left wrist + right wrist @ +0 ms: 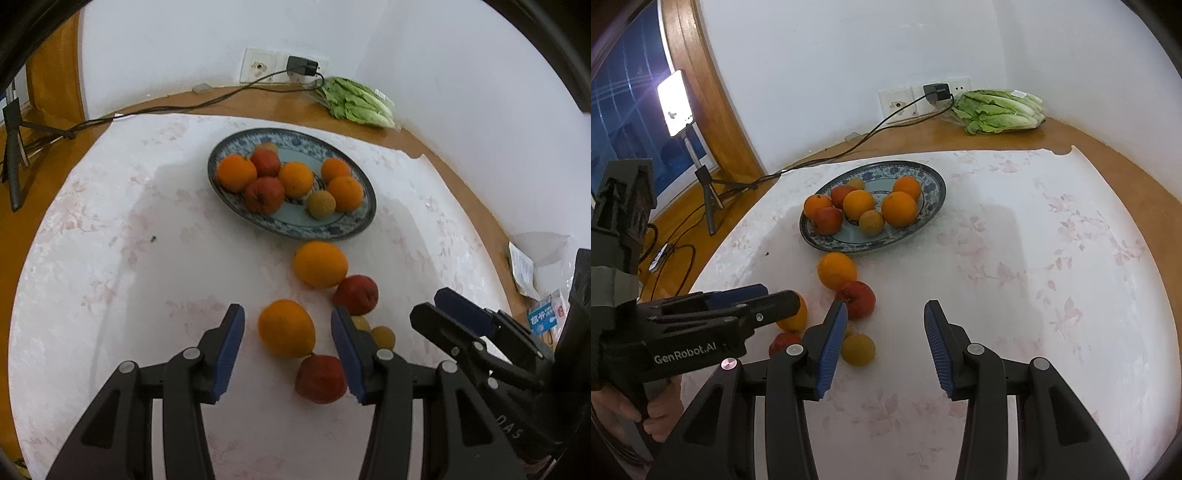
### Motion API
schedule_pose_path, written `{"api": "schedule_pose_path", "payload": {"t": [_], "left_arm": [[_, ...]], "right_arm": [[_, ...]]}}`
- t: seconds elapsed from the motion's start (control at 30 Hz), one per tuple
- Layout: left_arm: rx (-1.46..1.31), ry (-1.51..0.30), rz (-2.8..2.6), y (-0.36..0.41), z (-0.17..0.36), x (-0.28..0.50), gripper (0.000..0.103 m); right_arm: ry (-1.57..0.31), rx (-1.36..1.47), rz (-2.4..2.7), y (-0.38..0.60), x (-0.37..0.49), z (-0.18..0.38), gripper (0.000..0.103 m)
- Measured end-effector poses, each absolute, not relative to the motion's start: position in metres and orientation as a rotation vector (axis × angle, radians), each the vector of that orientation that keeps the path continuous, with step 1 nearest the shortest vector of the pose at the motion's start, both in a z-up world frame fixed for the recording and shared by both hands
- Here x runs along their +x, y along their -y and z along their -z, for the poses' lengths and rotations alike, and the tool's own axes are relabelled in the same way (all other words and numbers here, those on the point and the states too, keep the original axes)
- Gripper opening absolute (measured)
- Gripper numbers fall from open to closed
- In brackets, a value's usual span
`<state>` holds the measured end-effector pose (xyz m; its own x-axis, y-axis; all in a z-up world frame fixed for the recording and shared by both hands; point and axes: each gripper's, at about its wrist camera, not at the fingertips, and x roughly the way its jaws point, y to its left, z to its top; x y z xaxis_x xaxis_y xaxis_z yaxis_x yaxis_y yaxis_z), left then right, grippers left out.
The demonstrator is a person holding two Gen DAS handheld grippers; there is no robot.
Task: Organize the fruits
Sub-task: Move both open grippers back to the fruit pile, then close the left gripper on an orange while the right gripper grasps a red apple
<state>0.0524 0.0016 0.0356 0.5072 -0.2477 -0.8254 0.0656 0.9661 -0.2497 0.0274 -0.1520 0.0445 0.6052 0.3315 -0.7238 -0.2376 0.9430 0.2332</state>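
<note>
Oranges and red apples lie loose — both hand-held grippers gape empty.

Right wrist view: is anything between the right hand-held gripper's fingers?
No, the right hand-held gripper is open over bare tablecloth; the small yellow fruit lies outside.

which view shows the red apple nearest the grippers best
The left wrist view: the near red apple is almost whole, only its right edge clipped. In the right wrist view the near red apple is half hidden behind the left gripper.
</note>
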Motion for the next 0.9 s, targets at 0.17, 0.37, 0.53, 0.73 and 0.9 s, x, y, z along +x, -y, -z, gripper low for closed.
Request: {"api": "schedule_pose_path", "payload": {"t": [0.17,0.37,0.53,0.73,0.9], "left_arm": [[-0.209,-1.046,0.177,0.000,-0.028,0.055,0.051],[-0.227,-1.067,0.172,-0.001,-0.019,0.056,0.039],[-0.222,-1.058,0.186,-0.002,-0.020,0.055,0.037],[-0.220,-1.029,0.141,-0.015,-0.024,0.055,0.036],[-0.241,-1.019,0.118,-0.027,-0.025,0.057,0.036]], "right_arm": [[-0.869,0.127,-0.325,0.156,0.027,-0.042,0.044],[-0.869,0.150,-0.326,0.157,0.028,-0.041,0.044],[-0.885,0.149,-0.336,0.153,0.030,-0.036,0.044],[-0.903,0.135,-0.366,0.141,0.036,-0.031,0.044],[-0.914,0.113,-0.380,0.128,0.043,-0.030,0.044]]}}
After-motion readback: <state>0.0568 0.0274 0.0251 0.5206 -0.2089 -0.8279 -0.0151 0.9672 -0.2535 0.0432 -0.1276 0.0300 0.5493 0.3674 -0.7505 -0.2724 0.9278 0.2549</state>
